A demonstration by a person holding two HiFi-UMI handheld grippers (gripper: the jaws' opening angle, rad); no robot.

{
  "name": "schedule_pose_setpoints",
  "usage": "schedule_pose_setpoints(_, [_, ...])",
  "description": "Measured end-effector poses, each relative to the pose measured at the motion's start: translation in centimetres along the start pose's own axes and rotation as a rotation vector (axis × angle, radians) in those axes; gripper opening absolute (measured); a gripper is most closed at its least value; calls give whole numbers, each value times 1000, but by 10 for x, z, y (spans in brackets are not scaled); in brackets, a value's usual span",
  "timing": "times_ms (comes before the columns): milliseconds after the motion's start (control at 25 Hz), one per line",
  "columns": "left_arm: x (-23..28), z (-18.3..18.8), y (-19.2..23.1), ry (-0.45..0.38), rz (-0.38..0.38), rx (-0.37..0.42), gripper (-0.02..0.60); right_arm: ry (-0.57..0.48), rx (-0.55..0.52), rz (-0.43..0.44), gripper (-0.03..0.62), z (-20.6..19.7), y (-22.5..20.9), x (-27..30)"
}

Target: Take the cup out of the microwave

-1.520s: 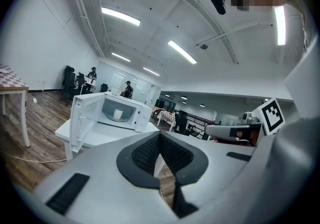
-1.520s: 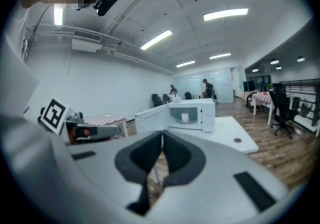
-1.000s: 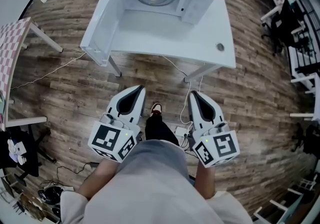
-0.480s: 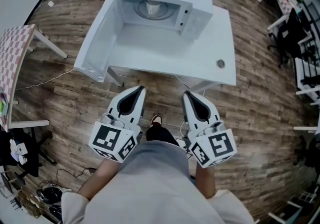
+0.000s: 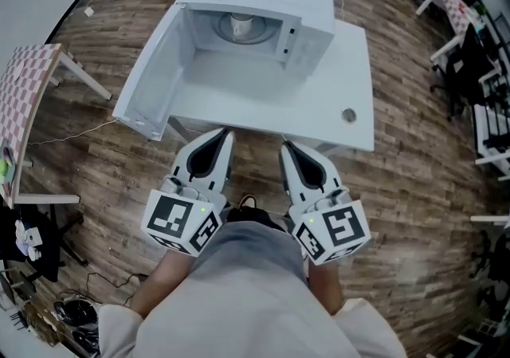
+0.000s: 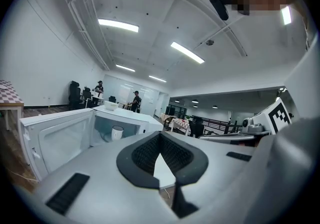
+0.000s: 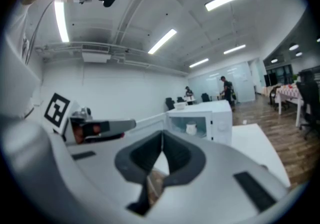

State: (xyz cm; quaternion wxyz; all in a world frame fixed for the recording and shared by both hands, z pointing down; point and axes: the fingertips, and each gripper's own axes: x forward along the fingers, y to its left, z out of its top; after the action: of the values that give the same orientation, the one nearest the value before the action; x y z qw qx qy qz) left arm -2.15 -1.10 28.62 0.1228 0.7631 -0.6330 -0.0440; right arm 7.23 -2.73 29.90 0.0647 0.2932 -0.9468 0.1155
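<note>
table (image 5: 319, 101), cup (image 5: 241, 27) half hidden in microwave (image 5: 311, 5), left gripper (image 5: 223, 135) and right gripper (image 5: 285, 145) fingers closed

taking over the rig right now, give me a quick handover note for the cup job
Left gripper: shut, empty, held in front of the table, well short of the microwave.
Right gripper: shut, empty, beside the left one.
Cup: upright inside the microwave, untouched.
Done: the microwave door stands wide open, swung to the left.
Left: open a gripper, reach in, grip the cup, bring it out.
</note>
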Motion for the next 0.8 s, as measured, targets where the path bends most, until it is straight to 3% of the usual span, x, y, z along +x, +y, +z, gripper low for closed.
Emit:
schedule_pose_setpoints(480, [11,1,-1,-17,-16,18,15,-45,-21,-8,23,9,-4,12])
schedule_pose_setpoints(800, [35,-6,13,-16,-21,-22,15,-20,-43,-11,23,10,-13,30])
